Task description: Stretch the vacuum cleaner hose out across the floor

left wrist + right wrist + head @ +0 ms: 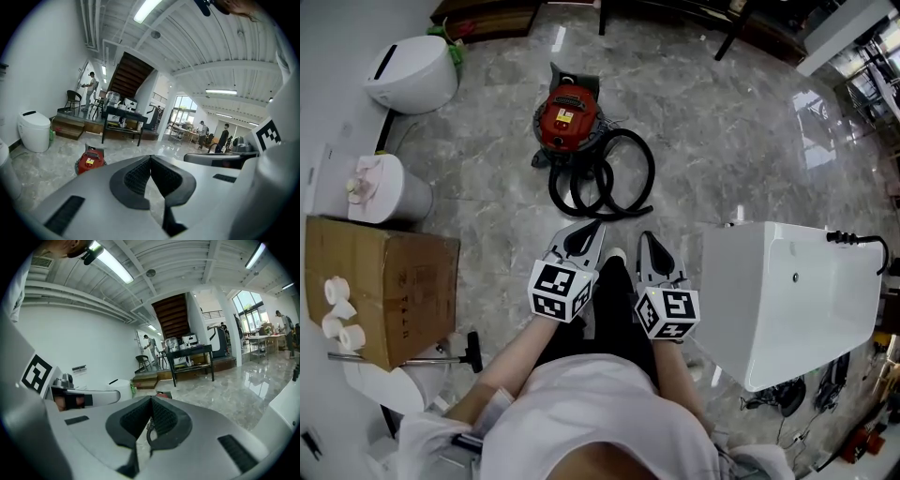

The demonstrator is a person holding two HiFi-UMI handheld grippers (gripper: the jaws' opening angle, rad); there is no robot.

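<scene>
Where the grey marble floor [722,141] meets the wall at the far left of the head view, a white toilet [412,73] stands. Nearer the person along that wall is a white cylinder [380,187], then a cardboard box [384,286] with three paper rolls [337,314] at its left edge.

Toward the middle, the red vacuum cleaner [569,120] sits on the floor. Its black hose [619,183] lies in loose overlapping loops just on the near side of it, touching its base.

Nearer the person than those loops, the left gripper [591,230] points at the coil without touching it. In the left gripper view, the jaws of the left gripper [150,157] are pressed together with nothing between them, and the vacuum cleaner [90,161] shows to the left of them.

Just beside it on the right, the right gripper [647,239] also points toward the hose and stays clear of it. In the right gripper view, the jaws of the right gripper [151,398] meet at the tips and pinch nothing.

At the far right stands a white box-shaped unit [787,300], with a black cable [862,242] lying over its far corner.
</scene>
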